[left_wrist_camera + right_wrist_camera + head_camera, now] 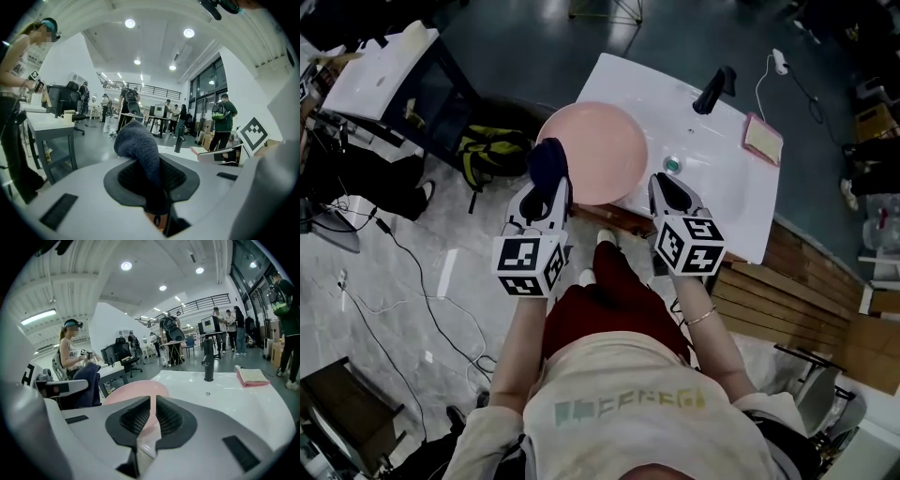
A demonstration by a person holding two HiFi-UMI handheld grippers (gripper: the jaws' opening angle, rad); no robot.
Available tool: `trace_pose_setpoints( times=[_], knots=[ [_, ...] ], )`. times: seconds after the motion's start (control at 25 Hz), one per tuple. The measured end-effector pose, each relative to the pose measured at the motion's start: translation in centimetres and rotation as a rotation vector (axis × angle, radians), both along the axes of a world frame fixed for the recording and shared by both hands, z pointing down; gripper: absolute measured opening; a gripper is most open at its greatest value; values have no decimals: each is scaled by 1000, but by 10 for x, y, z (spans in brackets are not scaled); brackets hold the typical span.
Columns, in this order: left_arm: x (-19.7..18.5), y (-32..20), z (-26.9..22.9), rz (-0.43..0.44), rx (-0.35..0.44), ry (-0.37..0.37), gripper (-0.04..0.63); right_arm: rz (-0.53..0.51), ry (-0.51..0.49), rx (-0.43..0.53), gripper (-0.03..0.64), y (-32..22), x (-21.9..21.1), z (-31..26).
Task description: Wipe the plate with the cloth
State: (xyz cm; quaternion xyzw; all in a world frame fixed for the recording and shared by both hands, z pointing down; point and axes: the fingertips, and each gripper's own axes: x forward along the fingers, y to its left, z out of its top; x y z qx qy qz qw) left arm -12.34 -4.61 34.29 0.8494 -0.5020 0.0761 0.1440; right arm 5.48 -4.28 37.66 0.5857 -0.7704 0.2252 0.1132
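Dark cloth (pixel 138 145) in left claw (pixel 157 190)

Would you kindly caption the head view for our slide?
Left gripper holds a dark cloth at the pink plate; right gripper grips its rim.

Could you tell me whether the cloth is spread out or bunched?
Bunched: the cloth bulges as a rounded wad above the left gripper, whose jaws pinch it.

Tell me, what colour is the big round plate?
The plate is pale pink, plain all over; the head view shows it best.
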Motion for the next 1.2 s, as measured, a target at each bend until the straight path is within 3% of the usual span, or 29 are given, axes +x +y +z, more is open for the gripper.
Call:
trace_pose_setpoints(
  times=[0.36,0.56,1.2],
  knots=[
    [17,-56,-2,14,-1,-14,80,-40,0,-86,42,-51,9,22],
    [35,-78,3,24,-15,-23,80,-76,-44,-138,106,-68,14,39],
    [67,-140,36,55,-107,-37,80,-163,-78,-308,112,-106,9,86]
  ],
)
